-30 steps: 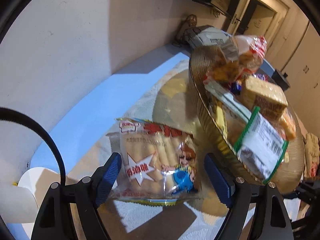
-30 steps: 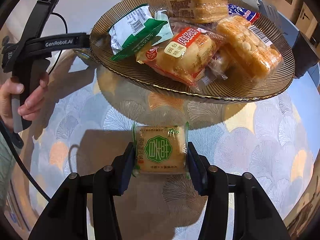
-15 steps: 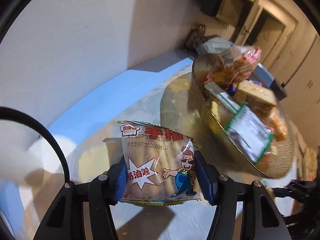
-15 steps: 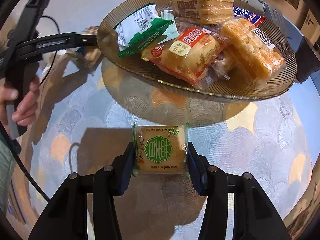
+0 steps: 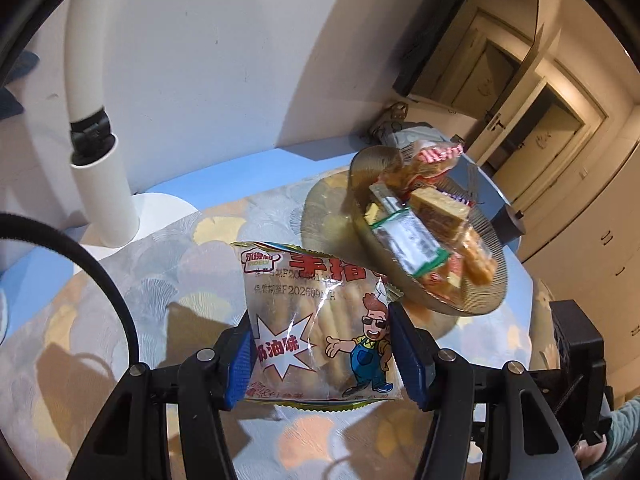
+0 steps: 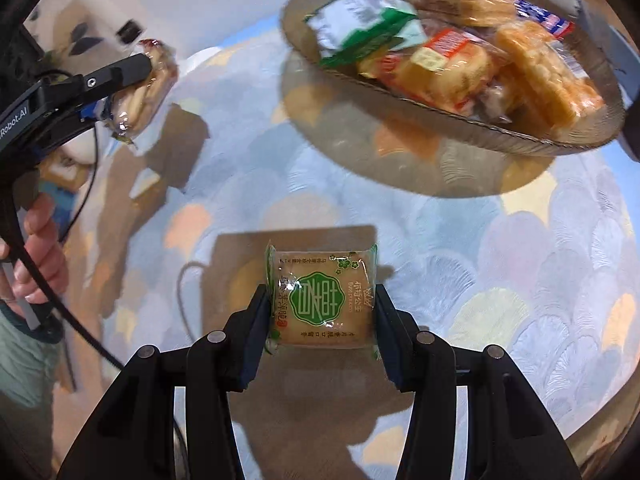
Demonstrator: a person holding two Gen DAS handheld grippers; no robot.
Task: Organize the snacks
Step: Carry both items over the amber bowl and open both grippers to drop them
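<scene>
Aloft, left gripper (image 5: 320, 354) fingers clamp the breadstick packet (image 5: 316, 320); right gripper (image 6: 322, 330) fingers clamp the green-labelled biscuit pack (image 6: 322, 304).

Bright indoor light, hard shadows, heavy fisheye warp.

Light from above casts crisp dark shadows on the bench (image 6: 520, 264) beneath the plate (image 6: 500, 132) and each tool. Glare glints on the biscuit packet (image 5: 316, 320). The right wrist view smears with motion blur at its left and top; black vignette rings both frames.
</scene>
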